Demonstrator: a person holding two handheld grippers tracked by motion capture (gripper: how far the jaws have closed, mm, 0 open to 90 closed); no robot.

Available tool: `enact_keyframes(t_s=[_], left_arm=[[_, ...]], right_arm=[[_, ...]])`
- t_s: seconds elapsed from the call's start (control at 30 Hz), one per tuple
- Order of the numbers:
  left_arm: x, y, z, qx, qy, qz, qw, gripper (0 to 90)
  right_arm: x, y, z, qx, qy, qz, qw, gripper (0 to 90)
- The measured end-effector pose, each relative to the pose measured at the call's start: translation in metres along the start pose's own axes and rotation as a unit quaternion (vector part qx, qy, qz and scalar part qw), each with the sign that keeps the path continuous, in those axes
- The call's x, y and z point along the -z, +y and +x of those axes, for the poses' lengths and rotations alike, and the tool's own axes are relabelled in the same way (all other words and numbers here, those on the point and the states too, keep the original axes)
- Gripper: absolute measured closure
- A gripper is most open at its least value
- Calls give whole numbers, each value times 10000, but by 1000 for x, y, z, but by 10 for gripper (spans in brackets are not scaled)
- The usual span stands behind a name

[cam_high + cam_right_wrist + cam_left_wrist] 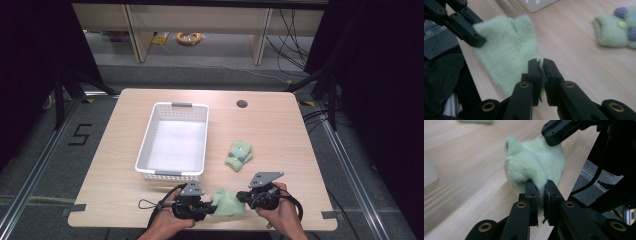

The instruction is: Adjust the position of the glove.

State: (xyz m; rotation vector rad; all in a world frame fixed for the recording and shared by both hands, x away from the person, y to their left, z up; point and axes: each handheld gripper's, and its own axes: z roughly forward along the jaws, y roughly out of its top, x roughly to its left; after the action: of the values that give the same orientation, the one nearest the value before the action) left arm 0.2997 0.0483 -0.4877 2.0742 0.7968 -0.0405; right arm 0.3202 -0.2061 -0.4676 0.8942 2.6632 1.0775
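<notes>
Got both tools pinched shut on the green sock (227,203), left tool (212,206) and right tool (242,197), just below the basket (172,176). I'd lift evenly so neither edge slips.

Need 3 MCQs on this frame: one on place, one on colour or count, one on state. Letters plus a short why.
1. Where does the white basket stand?
A. left of the other green cloth
B. right of it
C. on the floor

2. What colour is the held cloth?
A. red
B. pale green
C. black

3. How are the left gripper and right gripper set?
A. both wide open
B. one open
C. both shut on the cloth

Answers: A, the high view shows the basket left of it; B, fuzzy pale green in all views; C, each gripper view shows its jaws pinching an edge.
</notes>
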Motion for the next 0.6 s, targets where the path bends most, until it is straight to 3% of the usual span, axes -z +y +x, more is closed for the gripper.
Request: enact_keyframes(t_s=[0.03, 0.1, 0.23, 0.3, 0.33, 0.4, 0.6], left_arm=[[-4, 1, -1, 98, 8, 9, 10000, 822], [-10, 3, 1, 66, -10, 56, 10000, 819], [-21, 5, 4, 127, -18, 153, 9998, 817], [-24, 4, 4, 164, -18, 198, 9997, 814], [-26, 4, 4, 158, -58, 182, 9997, 811], [-27, 3, 4, 167, -21, 218, 9996, 802], [-27, 2, 9, 196, 73, 227, 9995, 781]], right_arm=[[-1, -1, -2, -11, -11, -59, 10000, 854], [1, -5, -9, -174, -43, 45, 9998, 854], [3, -8, -16, -185, -29, 169, 9997, 854], [2, -11, -16, -368, -65, 160, 9992, 853], [1, -12, -19, -207, -77, 123, 9997, 853], [0, -14, -20, -320, -79, 222, 9992, 853], [-6, -16, -20, -363, -84, 398, 9985, 849]])
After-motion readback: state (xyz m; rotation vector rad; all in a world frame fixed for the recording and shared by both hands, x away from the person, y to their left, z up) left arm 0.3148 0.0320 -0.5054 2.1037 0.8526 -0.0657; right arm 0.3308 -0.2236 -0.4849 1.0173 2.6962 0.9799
